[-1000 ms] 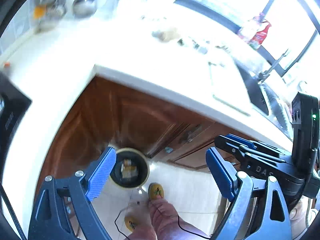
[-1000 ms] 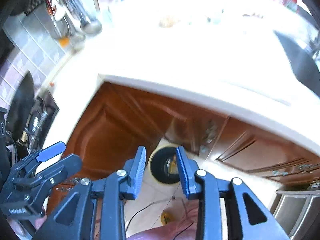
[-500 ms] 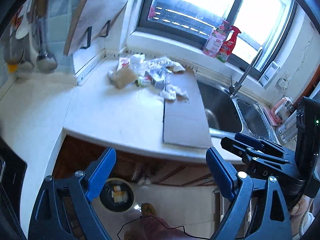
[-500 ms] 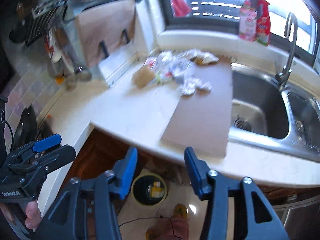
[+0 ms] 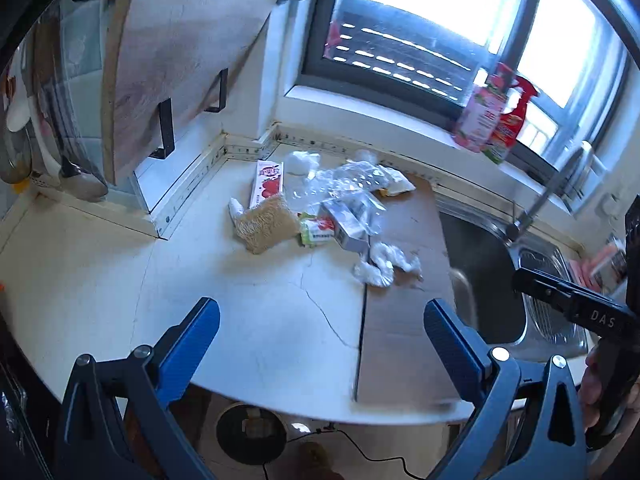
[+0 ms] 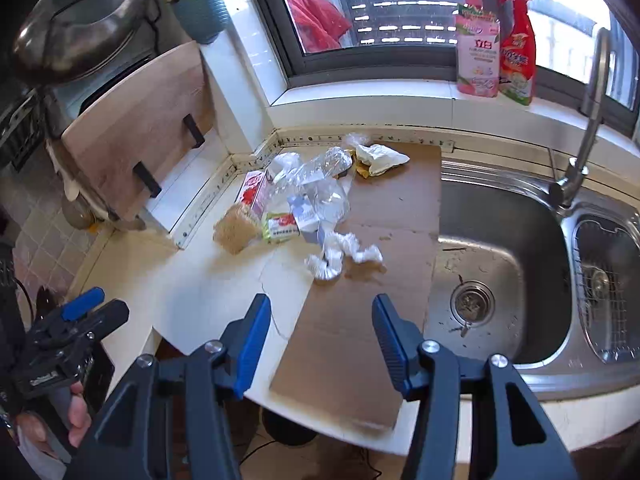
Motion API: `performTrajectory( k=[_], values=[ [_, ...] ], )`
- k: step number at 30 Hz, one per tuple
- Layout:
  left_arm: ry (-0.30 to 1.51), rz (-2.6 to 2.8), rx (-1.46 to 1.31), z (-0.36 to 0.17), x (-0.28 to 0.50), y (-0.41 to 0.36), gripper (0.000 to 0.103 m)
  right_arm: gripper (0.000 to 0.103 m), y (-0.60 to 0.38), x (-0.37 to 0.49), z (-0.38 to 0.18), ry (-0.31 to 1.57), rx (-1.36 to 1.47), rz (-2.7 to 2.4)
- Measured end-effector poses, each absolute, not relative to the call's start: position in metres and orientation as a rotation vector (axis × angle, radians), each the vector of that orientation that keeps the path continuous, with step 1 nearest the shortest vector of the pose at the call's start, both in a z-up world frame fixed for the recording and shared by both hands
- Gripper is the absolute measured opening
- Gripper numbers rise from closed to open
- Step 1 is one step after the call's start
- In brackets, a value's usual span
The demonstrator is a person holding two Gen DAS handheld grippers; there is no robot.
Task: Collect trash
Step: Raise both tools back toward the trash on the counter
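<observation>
**Trash pile lies ahead of both grippers; the right one has the nearer piece**

Left wrist view: your left gripper [image 5: 320,336] hangs over the front part of the countertop [image 5: 248,320] with its fingers spread wide and nothing between them. The trash pile [image 5: 332,208] sits well ahead, toward the back corner under the window — red-and-white carton [image 5: 267,184], tan fibrous pad [image 5: 266,222], clear plastic wrap [image 5: 352,178], small grey box [image 5: 348,230]. Nearest to you in this view is the crumpled white wad [image 5: 382,266], ahead and slightly right of the finger gap, lying on the edge of the brown board [image 5: 404,328]. A bin [image 5: 250,434] shows on the floor below the counter lip.

Right wrist view: your right gripper [image 6: 320,344] is also spread and empty, poised above the near end of the brown board [image 6: 360,340]. The crumpled white wad [image 6: 340,254] lies almost dead ahead of the gap, a touch left of centre, its long axis running roughly across your fingers. The rest of the pile [image 6: 296,200] stands behind it and to the left; the sink [image 6: 492,264] is just right of the board.

Finding: the right gripper appears the better placed — the wad is on its line and apart from the other items. I judge a straight advance and descent would suffice; turn the wrist if you want to pinch across the wad's narrow side.
</observation>
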State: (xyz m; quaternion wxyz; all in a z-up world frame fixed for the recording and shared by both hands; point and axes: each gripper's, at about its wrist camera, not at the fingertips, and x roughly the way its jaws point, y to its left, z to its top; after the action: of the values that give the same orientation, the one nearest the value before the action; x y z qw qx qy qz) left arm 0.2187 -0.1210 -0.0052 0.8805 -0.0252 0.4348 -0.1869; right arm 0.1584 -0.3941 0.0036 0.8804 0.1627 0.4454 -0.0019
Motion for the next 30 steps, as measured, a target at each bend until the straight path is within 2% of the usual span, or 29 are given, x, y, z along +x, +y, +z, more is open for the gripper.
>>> performTrajectory(
  k=[12, 23, 26, 30],
  values=[
    [1.093, -0.273, -0.358, -0.071, 0.358, -0.118, 0.101, 0.053, -0.437, 0.300, -0.052, 1.051, 0.471, 0.099],
    [1.226, -0.139, -0.570, -0.133, 0.432, -0.108, 0.101, 0.053, -0.451, 0.352, -0.101, 1.147, 0.536, 0.132],
    [1.212, -0.132, -0.544, -0.133, 0.440, -0.107, 0.101, 0.053, -0.455, 0.353, -0.108, 1.165, 0.555, 0.140],
    [1.182, -0.194, -0.369, -0.125, 0.444, -0.119, 0.101, 0.053, -0.456, 0.348, -0.111, 1.175, 0.553, 0.164]
  ],
)
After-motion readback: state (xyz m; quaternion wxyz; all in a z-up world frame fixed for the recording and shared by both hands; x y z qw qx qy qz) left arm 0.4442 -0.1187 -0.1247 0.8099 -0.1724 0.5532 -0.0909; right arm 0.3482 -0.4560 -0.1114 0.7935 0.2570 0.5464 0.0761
